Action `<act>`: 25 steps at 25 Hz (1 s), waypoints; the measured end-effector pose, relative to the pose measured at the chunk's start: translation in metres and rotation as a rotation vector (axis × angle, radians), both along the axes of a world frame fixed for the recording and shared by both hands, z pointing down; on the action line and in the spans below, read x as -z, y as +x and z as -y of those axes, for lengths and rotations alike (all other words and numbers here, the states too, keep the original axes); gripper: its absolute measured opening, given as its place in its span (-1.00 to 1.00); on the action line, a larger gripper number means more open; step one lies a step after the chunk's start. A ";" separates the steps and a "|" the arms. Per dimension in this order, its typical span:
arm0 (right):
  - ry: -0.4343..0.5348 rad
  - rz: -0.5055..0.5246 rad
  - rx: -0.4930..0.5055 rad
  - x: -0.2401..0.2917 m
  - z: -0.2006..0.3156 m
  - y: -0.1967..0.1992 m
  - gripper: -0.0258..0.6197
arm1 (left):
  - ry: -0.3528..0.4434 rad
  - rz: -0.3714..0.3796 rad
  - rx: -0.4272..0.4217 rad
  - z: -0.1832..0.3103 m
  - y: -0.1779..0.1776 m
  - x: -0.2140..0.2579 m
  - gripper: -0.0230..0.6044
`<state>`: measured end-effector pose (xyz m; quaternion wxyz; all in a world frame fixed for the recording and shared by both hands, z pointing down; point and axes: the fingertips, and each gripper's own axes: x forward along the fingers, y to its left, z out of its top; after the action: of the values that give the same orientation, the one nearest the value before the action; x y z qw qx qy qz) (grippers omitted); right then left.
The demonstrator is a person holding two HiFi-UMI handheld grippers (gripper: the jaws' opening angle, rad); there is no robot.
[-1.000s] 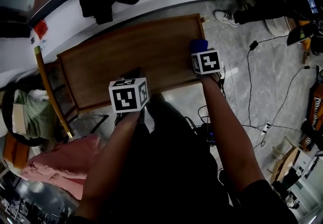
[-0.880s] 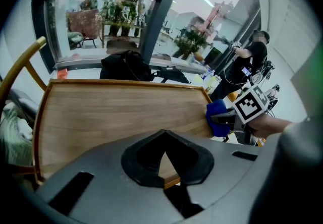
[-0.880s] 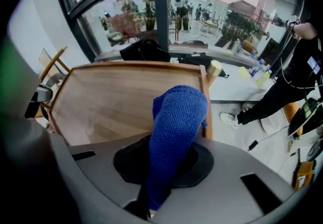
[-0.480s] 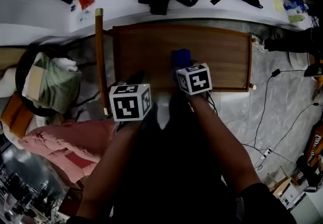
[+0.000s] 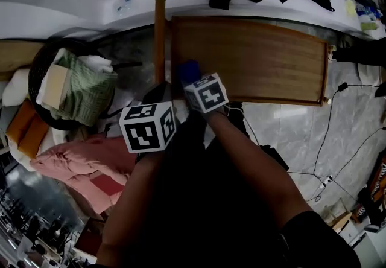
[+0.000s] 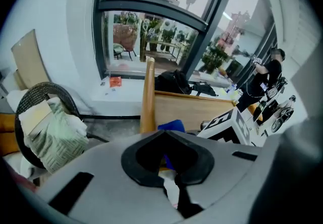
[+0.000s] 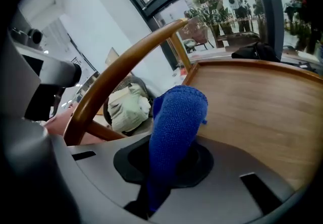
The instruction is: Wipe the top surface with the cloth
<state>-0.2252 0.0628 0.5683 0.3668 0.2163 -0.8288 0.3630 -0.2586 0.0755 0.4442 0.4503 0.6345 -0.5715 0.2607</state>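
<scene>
Blue cloth (image 7: pixel 176 127) stands pinched in the right gripper (image 7: pixel 156 190), whose jaws are closed on its lower end, over the left end of the wooden top (image 5: pixel 253 58) beside the handle rail (image 5: pixel 160 37). The left gripper (image 6: pixel 169 192) hangs off the edge, jaws together and empty. Wiping well probably means pressing the cloth flat and making overlapping passes along the grain.

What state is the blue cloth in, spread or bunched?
Bunched. The blue cloth stands as a rolled wad clamped in the right gripper's jaws, at the wooden top's end, not laid flat.
</scene>
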 end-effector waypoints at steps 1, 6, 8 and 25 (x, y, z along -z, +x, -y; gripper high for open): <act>0.000 -0.004 0.002 -0.003 -0.003 -0.005 -0.77 | 0.000 0.004 -0.009 -0.002 -0.002 -0.001 -0.90; -0.002 -0.032 -0.013 -0.017 -0.005 -0.015 -0.77 | -0.016 -0.017 -0.037 -0.013 -0.001 -0.011 -0.90; -0.008 -0.036 -0.017 -0.020 -0.005 -0.018 -0.77 | -0.013 -0.020 -0.043 -0.015 -0.001 -0.012 -0.90; 0.051 -0.122 -0.003 -0.023 0.008 0.056 -0.77 | -0.010 -0.017 -0.135 0.011 0.050 -0.019 -0.90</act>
<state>-0.1697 0.0553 0.5913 0.4105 0.2487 -0.8136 0.3282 -0.2083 0.0643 0.4628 0.4397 0.6716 -0.5221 0.2881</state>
